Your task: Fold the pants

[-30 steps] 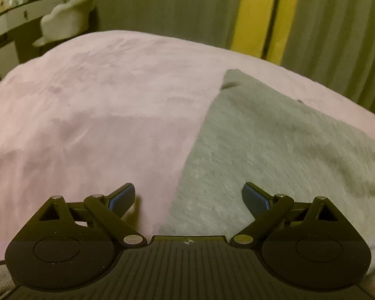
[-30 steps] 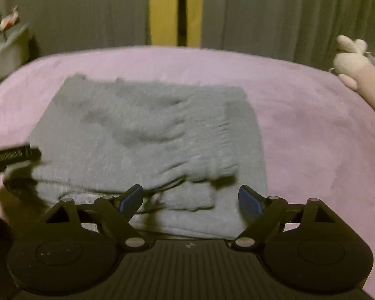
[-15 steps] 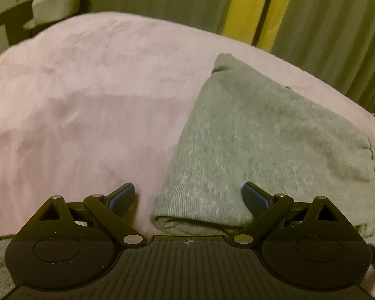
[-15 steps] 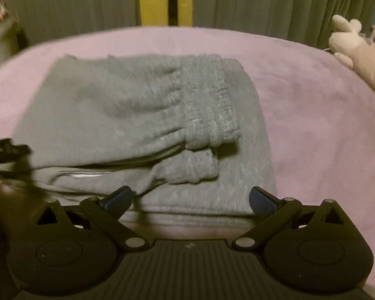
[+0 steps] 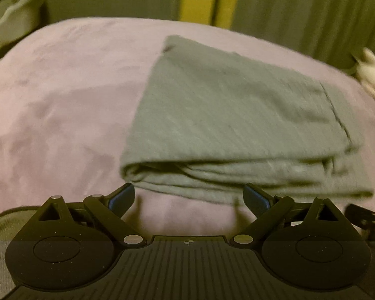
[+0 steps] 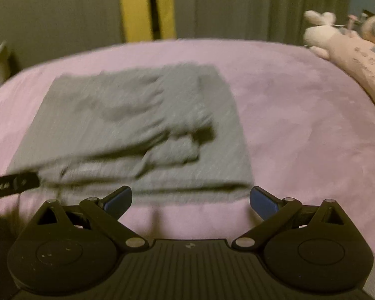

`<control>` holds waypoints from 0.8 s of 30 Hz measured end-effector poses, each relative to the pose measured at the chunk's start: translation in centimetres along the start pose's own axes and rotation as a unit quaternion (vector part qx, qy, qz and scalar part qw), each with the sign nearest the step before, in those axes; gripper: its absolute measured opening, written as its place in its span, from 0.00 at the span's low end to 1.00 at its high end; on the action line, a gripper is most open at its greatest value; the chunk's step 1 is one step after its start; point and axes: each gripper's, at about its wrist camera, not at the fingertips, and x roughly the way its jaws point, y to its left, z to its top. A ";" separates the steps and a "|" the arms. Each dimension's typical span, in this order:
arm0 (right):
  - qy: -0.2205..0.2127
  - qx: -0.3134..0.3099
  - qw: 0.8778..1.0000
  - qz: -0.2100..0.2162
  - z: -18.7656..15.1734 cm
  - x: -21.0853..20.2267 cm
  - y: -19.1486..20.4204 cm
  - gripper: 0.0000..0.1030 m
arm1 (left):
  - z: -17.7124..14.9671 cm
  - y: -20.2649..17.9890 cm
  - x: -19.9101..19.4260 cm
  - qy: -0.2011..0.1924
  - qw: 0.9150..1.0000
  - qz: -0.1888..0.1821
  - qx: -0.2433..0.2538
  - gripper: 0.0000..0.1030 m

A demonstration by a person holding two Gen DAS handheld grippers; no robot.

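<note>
The grey pants (image 5: 237, 125) lie folded in a thick stack on the pink bed cover (image 5: 62, 105). They also show in the right wrist view (image 6: 137, 130), with the elastic waistband bunched on top. My left gripper (image 5: 188, 200) is open and empty, just short of the stack's near edge. My right gripper (image 6: 191, 200) is open and empty, just short of the same edge. The left gripper's finger (image 6: 15, 182) shows at the left edge of the right wrist view.
Plush toys (image 6: 347, 47) lie at the bed's far right. Grey curtains with a yellow strip (image 6: 145, 7) hang behind the bed. A shelf with a pale object (image 5: 15, 22) stands at the far left.
Both grippers have pulled back from the pants, so the whole folded stack and a strip of pink cover now show in front of the fingers. Both stay open.
</note>
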 end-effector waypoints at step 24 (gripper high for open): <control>0.095 0.068 0.993 0.024 0.6 5.2 -0.6 0.98 | 0.8 -1.8 2.7 0.045 0.996 0.039 0.072 0.94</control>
